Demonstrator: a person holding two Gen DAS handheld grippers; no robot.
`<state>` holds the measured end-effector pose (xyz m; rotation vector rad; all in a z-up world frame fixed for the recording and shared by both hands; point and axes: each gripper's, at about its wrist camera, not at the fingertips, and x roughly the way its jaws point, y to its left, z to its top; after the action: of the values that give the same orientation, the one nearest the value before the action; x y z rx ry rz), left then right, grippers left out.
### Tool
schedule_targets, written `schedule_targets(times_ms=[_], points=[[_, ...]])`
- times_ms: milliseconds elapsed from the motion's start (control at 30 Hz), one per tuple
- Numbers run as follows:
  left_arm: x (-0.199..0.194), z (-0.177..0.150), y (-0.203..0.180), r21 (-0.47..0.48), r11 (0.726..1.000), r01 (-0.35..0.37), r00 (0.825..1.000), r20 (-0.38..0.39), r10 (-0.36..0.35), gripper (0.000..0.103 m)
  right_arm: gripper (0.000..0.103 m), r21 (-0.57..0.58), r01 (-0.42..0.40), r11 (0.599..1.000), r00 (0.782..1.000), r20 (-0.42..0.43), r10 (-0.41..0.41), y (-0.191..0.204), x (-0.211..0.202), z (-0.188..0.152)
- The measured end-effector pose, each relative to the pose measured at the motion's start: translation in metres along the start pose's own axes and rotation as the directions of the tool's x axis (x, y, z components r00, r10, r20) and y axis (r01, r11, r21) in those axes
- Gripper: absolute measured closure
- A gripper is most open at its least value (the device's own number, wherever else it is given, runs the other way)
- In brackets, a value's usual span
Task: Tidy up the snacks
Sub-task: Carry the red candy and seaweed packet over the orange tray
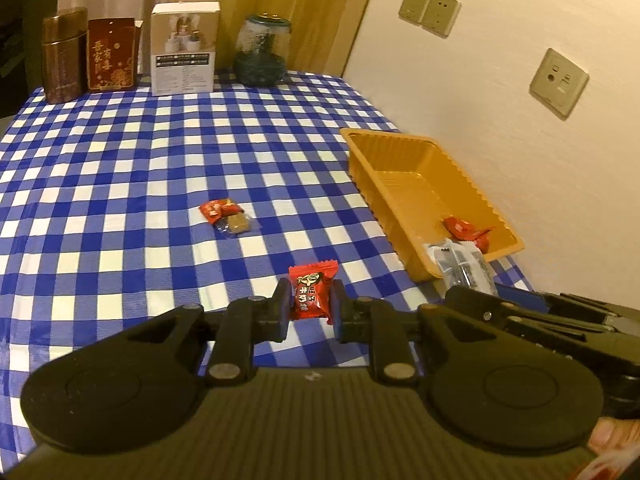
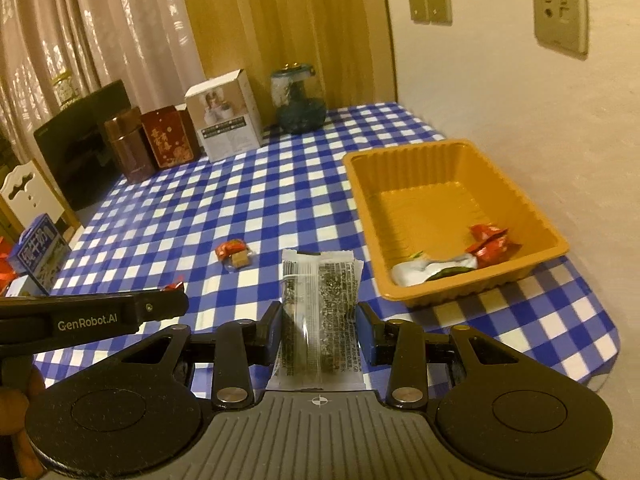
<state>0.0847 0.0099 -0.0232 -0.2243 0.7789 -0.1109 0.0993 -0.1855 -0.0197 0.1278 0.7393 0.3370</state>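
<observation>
Glossy blue-and-white checked plastic tablecloth [image 1: 160, 168]; ribbed, shiny orange plastic tray [image 2: 400, 280]; crinkled red foil candy wrapper [image 1: 311, 296]; matt black plastic fingers [image 1: 282, 312].

Tray [image 2: 556, 240] is sitting on the table [image 2: 168, 216] at the right side, near the wall [image 2: 520, 112]. Three wrapped snacks [image 2: 490, 242] are lying in its near end. One small candy packet [image 2: 236, 254] is lying on the table left of the tray, well apart from it. Along the far edge, left to right, are standing a tin [image 2: 128, 144], a carton [image 2: 170, 138], a box [image 2: 226, 116] and a jar [image 2: 298, 98].
</observation>
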Motion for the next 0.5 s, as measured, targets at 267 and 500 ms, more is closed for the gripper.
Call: schedule_targets(times_ms=[267,500], points=[[0.002,0.008,-0.023,0.029,0.999,0.043,0.999,0.006,-0.043,0.085,0.064,0.017,0.043,0.999,0.999,0.024,-0.044,-0.019,-0.012,0.003],[0.014,0.017,-0.047,0.056,0.995,0.082,0.997,-0.001,-0.082,0.085,0.064,0.046,0.084,0.995,0.996,0.029,-0.085,-0.04,-0.016,0.007]])
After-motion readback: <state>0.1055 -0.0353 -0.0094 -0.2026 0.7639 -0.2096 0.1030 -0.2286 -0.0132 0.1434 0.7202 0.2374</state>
